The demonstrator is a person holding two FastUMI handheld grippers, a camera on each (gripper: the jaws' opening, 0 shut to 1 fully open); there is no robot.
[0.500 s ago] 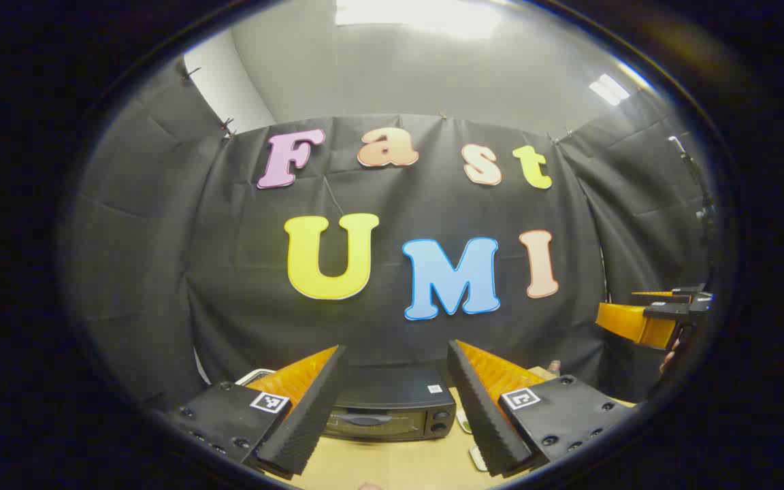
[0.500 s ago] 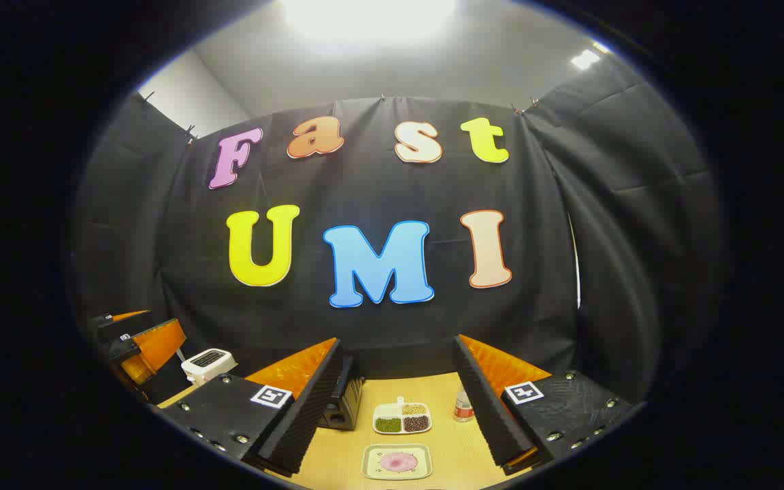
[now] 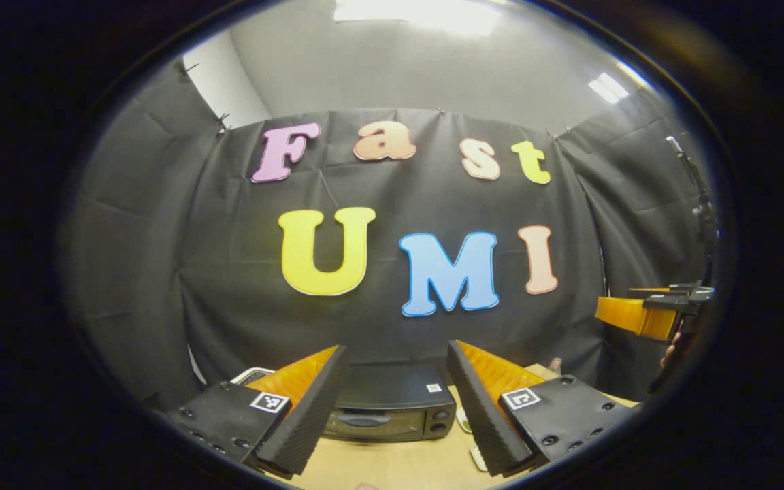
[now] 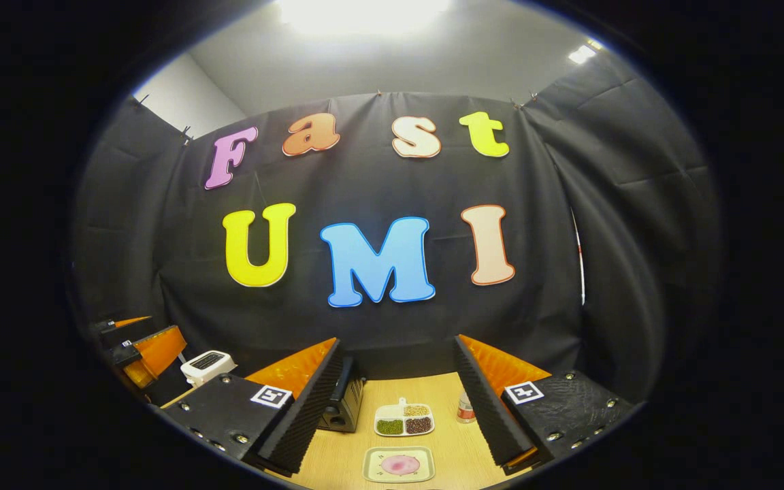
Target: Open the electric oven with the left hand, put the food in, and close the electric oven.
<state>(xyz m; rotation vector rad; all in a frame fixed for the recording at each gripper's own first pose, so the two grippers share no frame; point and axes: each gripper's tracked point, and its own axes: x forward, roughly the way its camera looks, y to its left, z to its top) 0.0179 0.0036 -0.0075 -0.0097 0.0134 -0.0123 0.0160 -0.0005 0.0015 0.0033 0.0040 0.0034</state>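
Evidently nothing is begun: oven (image 3: 389,408) door closed, food plate (image 4: 399,465) waiting on the table (image 4: 456,446).
Left gripper (image 3: 397,401) and right gripper (image 4: 397,405) both gape apart, empty.

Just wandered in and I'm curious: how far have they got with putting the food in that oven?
Nothing looks done yet. The oven sits on the table with its door closed. The left gripper is held in front of it, jaws open and empty. The right gripper is open too, above the plate of food, which lies untouched. Opening the door, loading the food and closing up all remain.
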